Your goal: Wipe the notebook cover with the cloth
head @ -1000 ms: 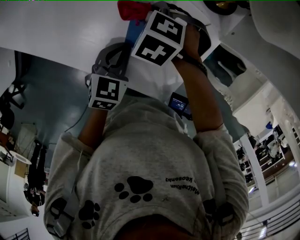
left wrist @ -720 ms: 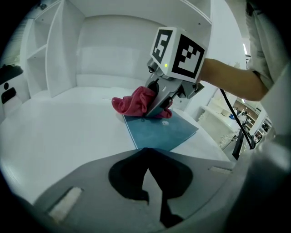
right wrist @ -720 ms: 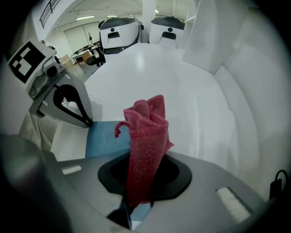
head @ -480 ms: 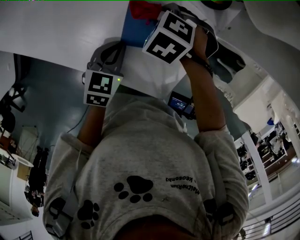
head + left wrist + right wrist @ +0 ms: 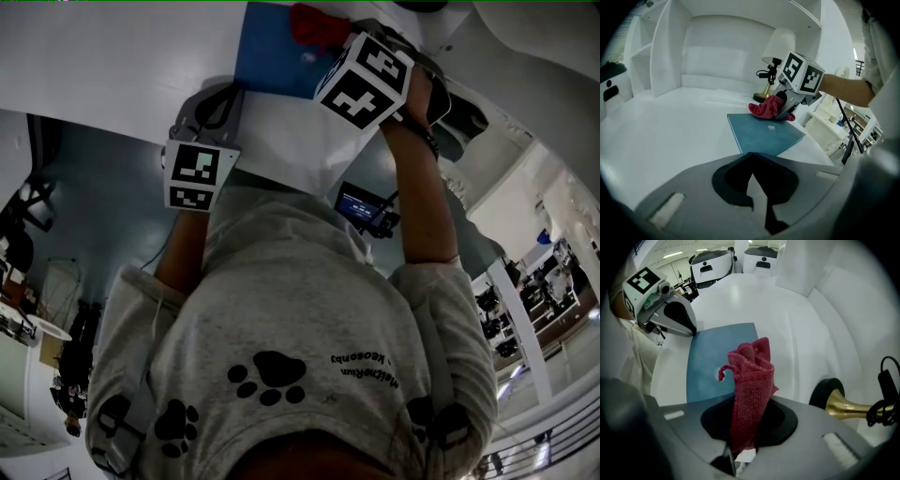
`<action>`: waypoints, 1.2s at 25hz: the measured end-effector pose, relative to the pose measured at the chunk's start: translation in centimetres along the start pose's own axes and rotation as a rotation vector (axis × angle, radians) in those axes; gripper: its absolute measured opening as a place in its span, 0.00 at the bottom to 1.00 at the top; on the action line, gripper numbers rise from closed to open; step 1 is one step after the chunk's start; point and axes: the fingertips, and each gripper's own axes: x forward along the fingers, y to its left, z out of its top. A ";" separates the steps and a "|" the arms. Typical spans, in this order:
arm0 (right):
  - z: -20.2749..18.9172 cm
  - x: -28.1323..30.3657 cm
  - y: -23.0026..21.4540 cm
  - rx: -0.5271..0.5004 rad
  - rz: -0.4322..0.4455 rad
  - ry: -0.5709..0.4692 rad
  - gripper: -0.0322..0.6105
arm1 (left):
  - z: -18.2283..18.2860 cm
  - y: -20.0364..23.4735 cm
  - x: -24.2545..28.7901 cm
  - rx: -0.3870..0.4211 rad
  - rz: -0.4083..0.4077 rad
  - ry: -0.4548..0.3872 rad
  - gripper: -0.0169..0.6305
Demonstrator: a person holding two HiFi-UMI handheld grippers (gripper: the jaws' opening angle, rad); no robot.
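- Between the jaws of your right gripper (image 5: 740, 451), a crumpled red terry cloth (image 5: 750, 394) is pinched tight and stands up from them.
- Under it lies the flat blue notebook (image 5: 712, 357) on the white tabletop (image 5: 670, 136) (the cloth sits at the cover's far edge).
- Your left gripper (image 5: 752, 178) has its jaws pressed together, empty, tips at the notebook's near corner.
- A brass lamp base (image 5: 848, 411) stands beside your right gripper.
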 end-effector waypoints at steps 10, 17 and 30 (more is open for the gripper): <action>-3.5 0.1 -0.3 0.094 -0.002 0.049 0.17 | -0.2 0.0 0.2 0.001 0.007 -0.002 0.03; -5.5 0.1 -0.7 0.140 -0.015 0.097 0.17 | -0.2 0.3 0.3 -0.004 0.005 -0.005 0.03; -12.0 -1.7 -1.0 0.252 -0.047 0.198 0.17 | -0.2 -0.1 0.5 -0.002 -0.001 -0.003 0.03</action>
